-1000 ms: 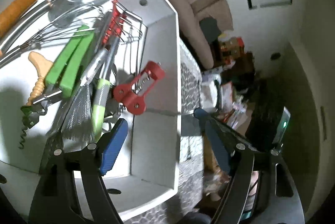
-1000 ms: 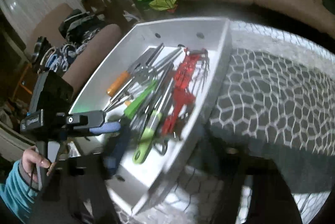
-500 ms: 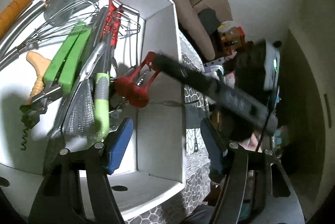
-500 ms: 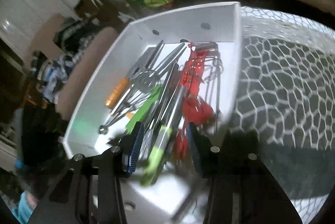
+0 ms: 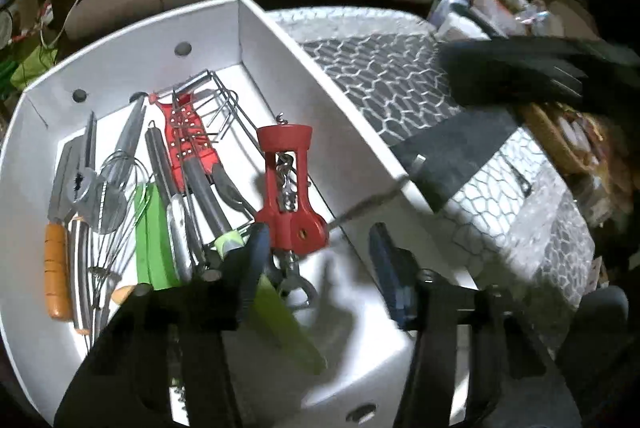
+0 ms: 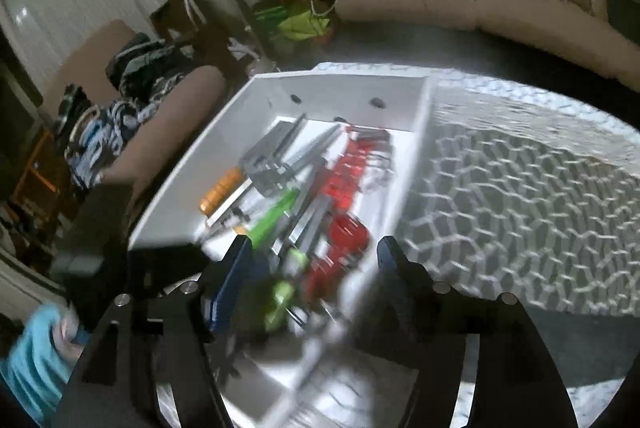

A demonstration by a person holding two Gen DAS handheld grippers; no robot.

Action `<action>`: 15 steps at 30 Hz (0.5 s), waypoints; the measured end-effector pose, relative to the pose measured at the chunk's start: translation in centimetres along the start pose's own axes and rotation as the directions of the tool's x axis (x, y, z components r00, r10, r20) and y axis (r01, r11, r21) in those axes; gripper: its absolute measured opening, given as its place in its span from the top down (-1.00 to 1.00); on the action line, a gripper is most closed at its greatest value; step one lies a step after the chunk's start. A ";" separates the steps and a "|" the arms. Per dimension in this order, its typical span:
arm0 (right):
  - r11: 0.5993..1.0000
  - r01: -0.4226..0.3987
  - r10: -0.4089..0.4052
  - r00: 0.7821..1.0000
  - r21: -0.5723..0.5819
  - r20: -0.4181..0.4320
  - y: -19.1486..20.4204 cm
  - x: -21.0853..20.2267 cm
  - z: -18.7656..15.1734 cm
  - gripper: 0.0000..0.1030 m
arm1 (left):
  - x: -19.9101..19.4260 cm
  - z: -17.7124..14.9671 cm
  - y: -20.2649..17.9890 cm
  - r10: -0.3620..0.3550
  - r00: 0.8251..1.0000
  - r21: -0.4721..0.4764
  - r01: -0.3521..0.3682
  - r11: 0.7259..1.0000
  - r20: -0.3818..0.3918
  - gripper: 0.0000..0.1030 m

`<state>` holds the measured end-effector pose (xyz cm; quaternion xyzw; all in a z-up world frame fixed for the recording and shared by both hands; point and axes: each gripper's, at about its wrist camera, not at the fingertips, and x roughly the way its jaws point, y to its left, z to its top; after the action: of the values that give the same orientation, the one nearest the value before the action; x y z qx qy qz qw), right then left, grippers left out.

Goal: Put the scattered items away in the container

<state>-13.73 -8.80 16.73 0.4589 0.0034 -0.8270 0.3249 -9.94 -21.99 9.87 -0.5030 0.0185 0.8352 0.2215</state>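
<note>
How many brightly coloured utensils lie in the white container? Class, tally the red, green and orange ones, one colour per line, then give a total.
In the white container:
Red: 2 (red corkscrew, red grater)
Green: 2 (green tongs, lime-green handle)
Orange: 1 (orange handle)
Total: 5

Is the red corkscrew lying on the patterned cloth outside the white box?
No, the red corkscrew lies inside the white box, beside its right wall, among the other utensils.
</note>
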 end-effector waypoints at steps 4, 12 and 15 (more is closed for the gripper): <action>1.000 -0.011 0.011 1.000 0.011 -0.006 -1.6 -1.1 -1.8 -0.32 | 1.3 1.3 0.3 -0.005 1.000 -0.007 0.005 1.000 -0.016 0.19; 0.994 -0.078 0.078 0.997 0.083 0.008 -3.5 -0.6 -3.7 -0.32 | 4.9 2.6 3.7 0.010 0.988 -0.154 -0.035 0.988 -0.157 0.01; 0.990 -0.093 0.091 0.996 0.103 0.025 -4.1 -1.4 -4.7 -0.34 | 5.2 2.4 7.5 -0.066 0.987 -0.350 0.011 0.937 -0.144 -0.07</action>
<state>-11.87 -3.44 13.88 0.4662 -0.0640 -0.8149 0.3384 -16.94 -26.30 5.19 -0.5973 -0.1224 0.7796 0.1432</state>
